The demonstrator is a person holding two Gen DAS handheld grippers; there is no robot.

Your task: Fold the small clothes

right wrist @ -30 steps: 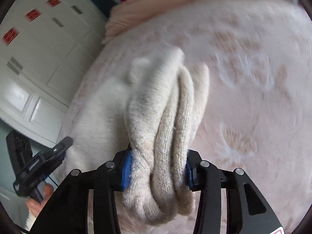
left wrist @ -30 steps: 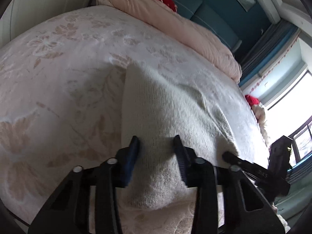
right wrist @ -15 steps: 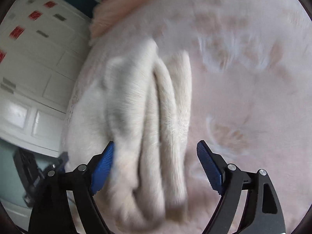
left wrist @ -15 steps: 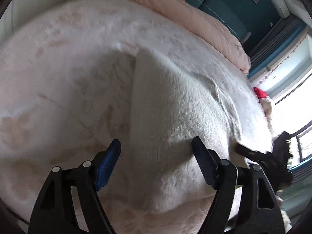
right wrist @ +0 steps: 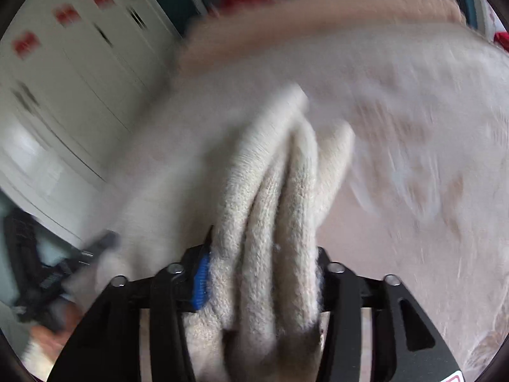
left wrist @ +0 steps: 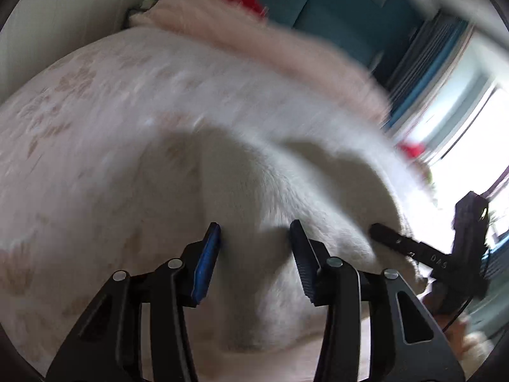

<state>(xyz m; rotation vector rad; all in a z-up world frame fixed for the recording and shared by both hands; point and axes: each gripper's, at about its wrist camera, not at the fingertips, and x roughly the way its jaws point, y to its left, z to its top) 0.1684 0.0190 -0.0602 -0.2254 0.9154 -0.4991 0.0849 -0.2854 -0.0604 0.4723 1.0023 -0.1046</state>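
Observation:
A cream knitted garment [left wrist: 286, 191] lies folded on a pink flowered bedspread [left wrist: 79, 111]. My left gripper [left wrist: 256, 235] is closed on the near edge of the garment, fabric bunched between its fingers. My right gripper [right wrist: 264, 254] is shut on several thick stacked folds of the same garment [right wrist: 276, 197], which fill the gap between its fingers. The right gripper also shows at the right of the left wrist view [left wrist: 413, 248], at the garment's other edge. Both views are motion-blurred.
A rolled pink quilt [left wrist: 254, 44] lies along the far side of the bed. A teal headboard [left wrist: 334, 3] and a bright window [left wrist: 461, 111] are behind it. White wardrobe doors [right wrist: 63, 79] stand left in the right wrist view.
Both grippers were open half a second ago and have now closed on the garment. Both views have shifted and are blurred from movement.

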